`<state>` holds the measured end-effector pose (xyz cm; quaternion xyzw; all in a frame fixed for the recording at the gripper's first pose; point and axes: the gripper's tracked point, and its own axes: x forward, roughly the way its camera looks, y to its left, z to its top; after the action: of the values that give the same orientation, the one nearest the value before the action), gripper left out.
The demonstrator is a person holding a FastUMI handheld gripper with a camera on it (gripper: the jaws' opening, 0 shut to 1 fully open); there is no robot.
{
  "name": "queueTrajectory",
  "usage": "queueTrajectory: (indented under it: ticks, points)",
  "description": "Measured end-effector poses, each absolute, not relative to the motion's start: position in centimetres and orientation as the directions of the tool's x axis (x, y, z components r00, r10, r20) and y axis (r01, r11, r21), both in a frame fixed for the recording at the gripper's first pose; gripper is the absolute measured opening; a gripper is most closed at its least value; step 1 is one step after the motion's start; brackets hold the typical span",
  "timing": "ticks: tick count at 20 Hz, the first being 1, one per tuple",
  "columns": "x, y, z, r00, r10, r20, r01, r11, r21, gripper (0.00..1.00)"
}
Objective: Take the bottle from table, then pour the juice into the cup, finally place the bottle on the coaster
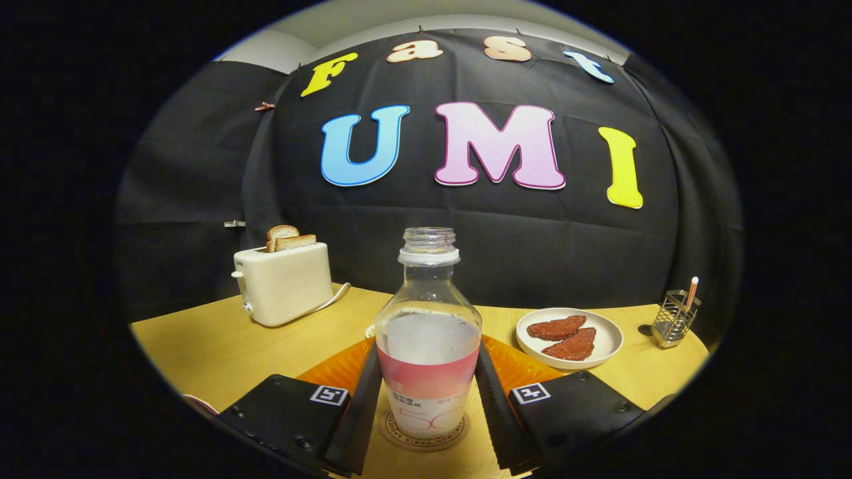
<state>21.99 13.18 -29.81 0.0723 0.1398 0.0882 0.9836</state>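
The wooden table (200, 346) fills the lower half of the frame, with a toaster (283, 283) holding bread slices at centre left, a plate (609, 349) of reddish patties at centre right and a small wire holder (674, 319) at far right. An orange mat (339, 372) lies behind the bottle (428, 332), which stands upright, uncapped and part full at lower centre on a round coaster (426, 439). The gripper (428, 409) flanks the bottle's lower body, its jaws closed against the label on both sides. With the bottle already on the coaster, this looks like the final placing step; the next move would call for spreading the fingers and backing off without tipping it.
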Motion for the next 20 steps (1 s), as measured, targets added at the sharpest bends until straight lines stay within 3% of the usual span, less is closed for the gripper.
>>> queueTrajectory:
  ticks: [13, 18, 20]
  points:
    - [21.7, 13.5, -32.2, 0.930, 0.192, -0.313, -0.140, 0.973, 0.182, 0.78]
    - [20.9, 13.3, -31.8, 0.925, 0.192, -0.327, -0.140, 0.975, 0.175, 0.99]
    - [20.3, 13.0, -30.9, 0.931, 0.190, -0.312, -0.138, 0.974, 0.180, 0.99]
